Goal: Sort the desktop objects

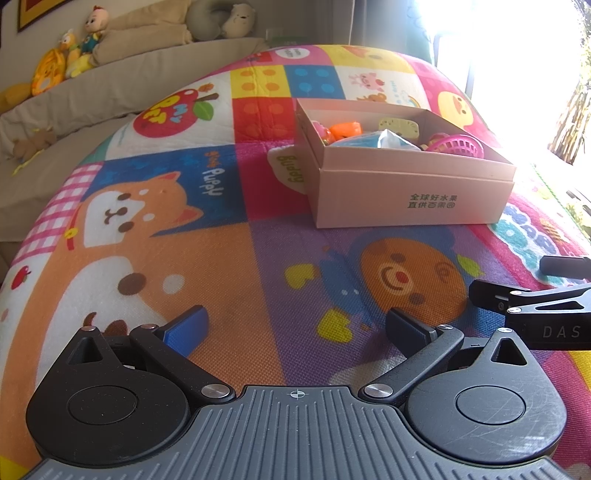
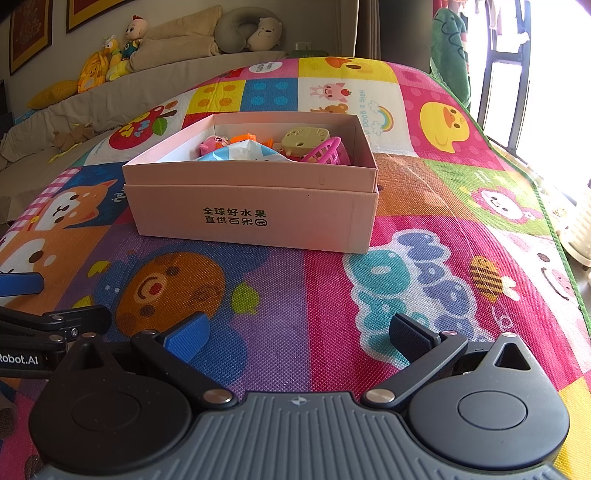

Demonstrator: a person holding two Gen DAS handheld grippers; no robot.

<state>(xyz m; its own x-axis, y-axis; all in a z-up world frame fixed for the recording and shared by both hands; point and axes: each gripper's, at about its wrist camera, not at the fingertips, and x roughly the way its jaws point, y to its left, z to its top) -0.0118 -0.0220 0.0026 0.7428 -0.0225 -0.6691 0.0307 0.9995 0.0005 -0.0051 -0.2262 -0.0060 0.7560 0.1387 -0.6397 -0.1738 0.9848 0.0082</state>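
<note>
A pink cardboard box [image 1: 410,192] [image 2: 255,218] with green print stands on the colourful play mat. Inside it lie several toys: a pink basket [image 2: 328,153] [image 1: 461,146], a yellow block [image 2: 304,138], an orange piece [image 1: 345,129], a pink figure [image 2: 212,142] and a blue-white packet [image 2: 240,153]. My left gripper [image 1: 295,328] hovers open over the mat in front of the box, nothing between its fingers. My right gripper [image 2: 299,336] is open too, empty, short of the box front. Each gripper shows at the edge of the other's view.
The play mat [image 2: 424,206] covers the whole surface; its green-trimmed edge [image 2: 546,206] drops off at the right near a bright window. Behind the mat runs a beige sofa [image 1: 110,85] with plush toys [image 2: 110,55] and a neck pillow [image 2: 240,29].
</note>
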